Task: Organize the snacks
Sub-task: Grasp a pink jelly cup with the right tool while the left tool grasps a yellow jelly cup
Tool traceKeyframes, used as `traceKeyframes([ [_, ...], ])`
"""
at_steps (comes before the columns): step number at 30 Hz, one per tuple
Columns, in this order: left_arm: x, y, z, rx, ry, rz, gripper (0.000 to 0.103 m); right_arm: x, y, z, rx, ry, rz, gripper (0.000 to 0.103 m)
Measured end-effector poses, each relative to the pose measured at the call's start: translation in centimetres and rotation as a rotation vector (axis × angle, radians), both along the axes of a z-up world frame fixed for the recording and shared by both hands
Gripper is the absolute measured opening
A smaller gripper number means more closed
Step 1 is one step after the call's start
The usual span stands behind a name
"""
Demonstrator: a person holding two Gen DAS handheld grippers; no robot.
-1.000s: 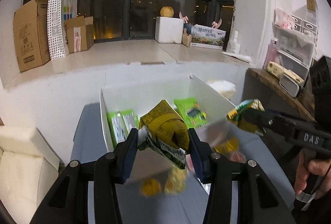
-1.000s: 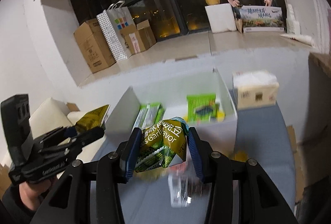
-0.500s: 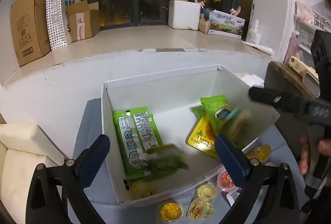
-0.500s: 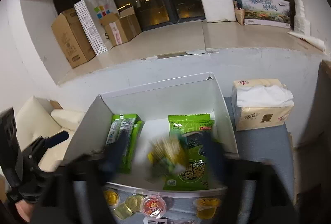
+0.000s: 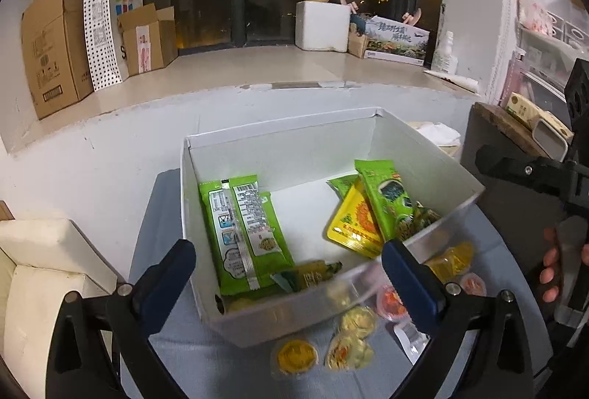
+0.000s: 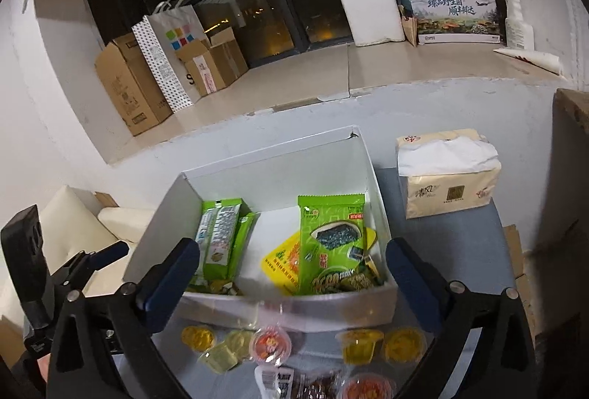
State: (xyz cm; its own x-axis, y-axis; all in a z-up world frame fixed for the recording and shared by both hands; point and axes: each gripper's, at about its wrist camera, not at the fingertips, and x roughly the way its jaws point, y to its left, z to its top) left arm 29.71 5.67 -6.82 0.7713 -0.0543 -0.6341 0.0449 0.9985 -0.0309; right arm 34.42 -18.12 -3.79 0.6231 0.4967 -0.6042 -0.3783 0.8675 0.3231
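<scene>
A white box (image 5: 279,137) (image 6: 276,152) stands on the grey table and holds green snack packs (image 5: 243,226) (image 6: 221,233), a green seaweed pack (image 5: 386,196) (image 6: 331,240) and a yellow pack (image 5: 353,222) (image 6: 283,259). Two small yellow-green packets lie at its near wall (image 5: 309,277) (image 6: 360,281). My left gripper (image 5: 289,273) is open and empty over the box's near edge. My right gripper (image 6: 292,270) is open and empty over the near edge too. Several jelly cups (image 5: 353,329) (image 6: 272,343) lie on the table in front of the box.
A tissue pack (image 6: 447,170) stands right of the box. A cream cushion (image 5: 36,273) lies to the left. A wooden shelf (image 5: 515,126) stands at the right. A ledge behind carries cardboard boxes (image 5: 55,49) and a foam box (image 5: 324,25).
Both grippers opened and let go of their yellow-green snack packets, which dropped into the box. Both grippers now hang lower over the box's near edge.
</scene>
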Motion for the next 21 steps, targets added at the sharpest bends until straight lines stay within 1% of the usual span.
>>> traceKeyframes([
  [4, -2.7, -0.5, 0.3, -0.020, -0.005, -0.018, 0.103, -3.2, -2.0, -0.2, 0.052, -0.009, 0.028, 0.103],
  [6, -4.3, -0.7, 0.3, -0.028, -0.003, -0.008, 0.103, -5.0, -3.0, -0.7, 0.036, -0.008, 0.013, 0.103],
  [8, -6.2, -0.9, -0.1, -0.055, 0.000, -0.016, 0.103, -6.7, -4.3, -1.4, 0.059, 0.014, 0.017, 0.103],
  [10, -8.6, -0.9, -0.8, -0.104, 0.009, -0.017, 0.103, -8.9, -5.6, -2.3, 0.091, 0.039, 0.009, 0.103],
  [12, -10.8, -1.0, -1.3, -0.122, 0.014, -0.015, 0.103, -11.1, -6.5, -3.2, 0.092, 0.046, -0.006, 0.103],
  [15, -13.7, -1.6, -2.3, -0.127, 0.021, -0.009, 0.103, -14.1, -7.4, -5.0, 0.050, 0.055, -0.023, 0.103],
  [17, -15.3, -2.0, -2.9, -0.114, 0.023, 0.004, 0.103, -14.8, -7.6, -6.1, 0.020, 0.066, -0.034, 0.103],
  [21, -17.2, -3.1, -4.5, -0.106, 0.053, -0.006, 0.103, -13.9, -7.5, -7.9, -0.022, 0.084, -0.073, 0.103],
])
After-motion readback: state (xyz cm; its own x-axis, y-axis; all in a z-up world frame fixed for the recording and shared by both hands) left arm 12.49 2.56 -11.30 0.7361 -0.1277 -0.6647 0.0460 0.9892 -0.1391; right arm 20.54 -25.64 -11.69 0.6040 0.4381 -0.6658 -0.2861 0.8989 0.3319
